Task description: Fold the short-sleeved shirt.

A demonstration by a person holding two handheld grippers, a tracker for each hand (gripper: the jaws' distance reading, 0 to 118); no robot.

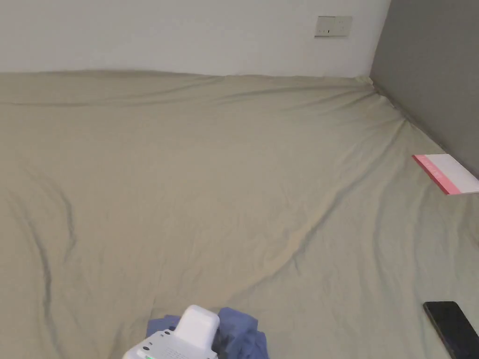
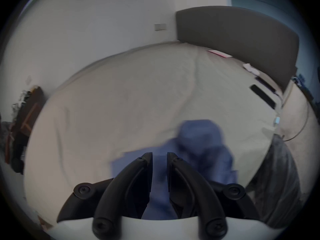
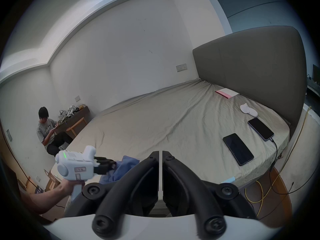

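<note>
One crumpled blue shirt lies at the bed's near edge, bunched at the left tongs. Those jaws stand slightly apart with cloth between; whether they pinch it, I cannot tell. Right tongs are closed, empty.

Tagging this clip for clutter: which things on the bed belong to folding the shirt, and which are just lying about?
Part of the job:
blue shirt, bunched at the bed's near edge
left gripper, jaws on the shirt
right gripper, jaws together, holding nothing
bed sheet

Lying about:
two phones
pink and white book
white sock
</note>
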